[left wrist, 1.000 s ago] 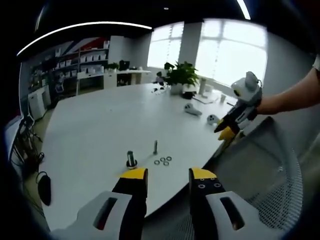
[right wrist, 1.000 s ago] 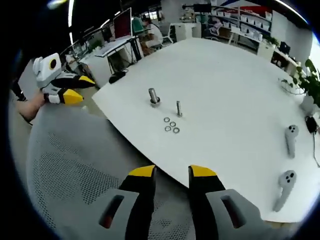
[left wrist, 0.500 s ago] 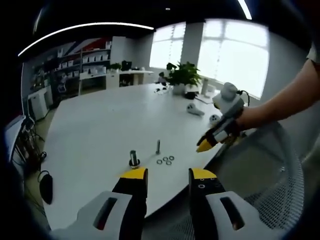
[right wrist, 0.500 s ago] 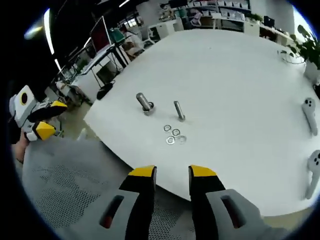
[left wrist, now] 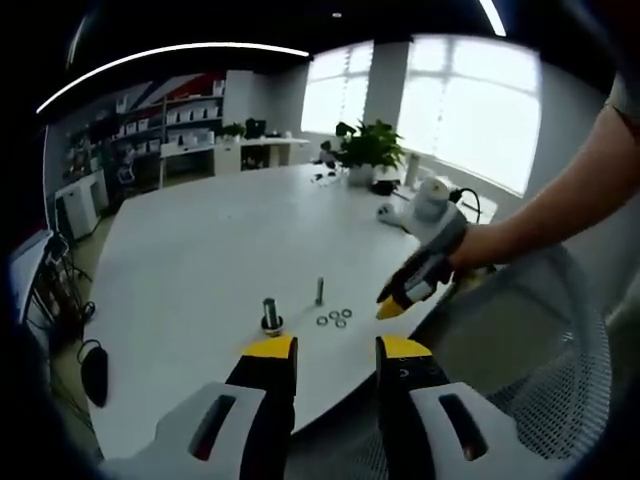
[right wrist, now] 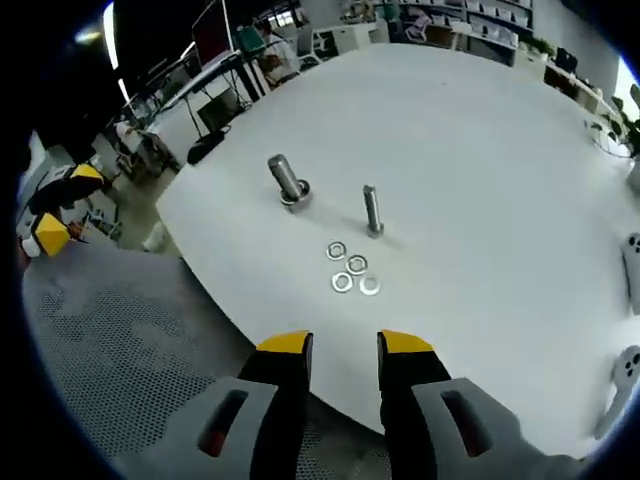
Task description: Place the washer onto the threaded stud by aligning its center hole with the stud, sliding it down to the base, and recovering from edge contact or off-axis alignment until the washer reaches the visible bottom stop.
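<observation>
Picking one flat silver metal washer (right wrist: 337,250) out of the tight cluster of four is judged the likeliest point of failure: the washers lie flat on the round white table (right wrist: 480,160), close together and near its front edge, so a neighbour may be nudged or a washer pushed off the edge instead of being lifted.

In the right gripper view, from left to right, the thick silver bolt with a collar at its base (right wrist: 287,183) is seen leaning, then the washers, then the slim upright threaded stud (right wrist: 372,210) just behind them. The leaning bolt stands near the stud and may be brushed on approach. Off-axis lowering is judged a further risk, since a tilted washer would catch on the threads before the base is reached.

The yellow-tipped left gripper (left wrist: 333,350) is held with its jaws apart and nothing between them, short of the table. The yellow-tipped right gripper (right wrist: 343,345) is likewise parted and empty, over the table edge just before the washers; in the left gripper view it is seen reaching in from the right.

A grey mesh chair back (left wrist: 540,370) lies below the grippers, beside the table edge. Farther right, white handheld controllers (right wrist: 632,270) and a green potted plant (left wrist: 368,150) rest well apart from the work.
</observation>
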{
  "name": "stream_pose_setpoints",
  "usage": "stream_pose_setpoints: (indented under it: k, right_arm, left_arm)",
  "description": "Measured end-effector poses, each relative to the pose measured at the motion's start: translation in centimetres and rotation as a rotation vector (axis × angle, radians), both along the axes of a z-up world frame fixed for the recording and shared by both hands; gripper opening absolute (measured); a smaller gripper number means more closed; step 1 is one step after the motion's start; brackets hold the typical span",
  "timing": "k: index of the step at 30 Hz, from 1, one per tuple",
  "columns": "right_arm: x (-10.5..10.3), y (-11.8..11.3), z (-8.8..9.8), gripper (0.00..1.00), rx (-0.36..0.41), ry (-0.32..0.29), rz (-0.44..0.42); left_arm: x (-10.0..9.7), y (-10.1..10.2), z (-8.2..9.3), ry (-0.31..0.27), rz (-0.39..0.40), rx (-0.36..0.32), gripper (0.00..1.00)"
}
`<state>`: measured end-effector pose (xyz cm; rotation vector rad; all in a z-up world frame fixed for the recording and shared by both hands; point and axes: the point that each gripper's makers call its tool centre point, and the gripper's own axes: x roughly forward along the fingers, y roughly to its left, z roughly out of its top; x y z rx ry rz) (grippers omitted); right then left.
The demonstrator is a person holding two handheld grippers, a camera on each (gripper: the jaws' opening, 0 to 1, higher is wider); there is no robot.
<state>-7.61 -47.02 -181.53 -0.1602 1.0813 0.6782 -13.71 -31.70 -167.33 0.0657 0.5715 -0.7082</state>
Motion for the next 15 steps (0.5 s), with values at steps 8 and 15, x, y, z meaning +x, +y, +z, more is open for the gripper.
stream_pose_setpoints:
  k: [8,15]
  right_arm:
    - [0.3,1.0,-0.7,0.28,-0.021,0.022,0.023]
    - [1.1,1.0,-1.0,0.27,-0.027,0.015,0.016]
  left_arm:
    - [0.0,0.2,-0.1,0.004,0.008,0.003,0.29]
    - [0.0,0.2,-0.4,0.013,0.009,0.013,0.28]
